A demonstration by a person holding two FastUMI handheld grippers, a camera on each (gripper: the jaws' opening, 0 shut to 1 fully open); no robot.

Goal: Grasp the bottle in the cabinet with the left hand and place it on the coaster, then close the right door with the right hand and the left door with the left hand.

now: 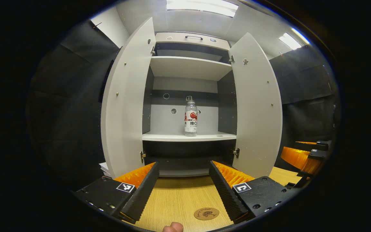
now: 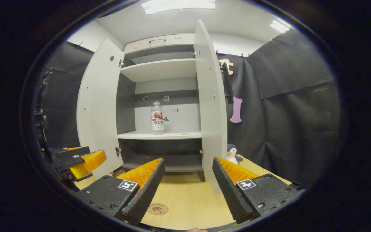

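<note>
The left gripper [image 1: 183, 190] hangs low over the wooden table [image 1: 179, 196] with its two fingers spread wide and nothing between them. The right gripper [image 2: 188, 190] is likewise released and empty, its fingers apart above the same tabletop. In the right gripper view the left gripper [image 2: 82, 162] shows at the far left edge, and in the left gripper view the right gripper [image 1: 308, 154] shows at the far right edge.

The bottle [image 1: 190, 118] stands upright on the middle shelf [image 1: 172, 137] of the cabinet [image 1: 188, 38], well ahead of and above the left gripper's fingers and roughly in line with the gap between them. In the right gripper view the bottle [image 2: 157, 118] sits on the shelf [image 2: 179, 135] to the left of centre, again well apart from that gripper.

Both doors stand open: the left door [image 1: 124, 106] and the right door [image 1: 258, 109] swing outward on either side of the shelves. In the right gripper view the right door [image 2: 209, 103] is seen nearly edge-on, straight ahead of the gripper's gap.

The round coaster [image 1: 206, 213] lies flat on the table just inside the left gripper's right finger, near its tip. In the right gripper view the coaster [image 2: 157, 208] lies just beside the left finger's tip. A small toy penguin [image 2: 233, 154] stands on the table to the right of the cabinet.
</note>
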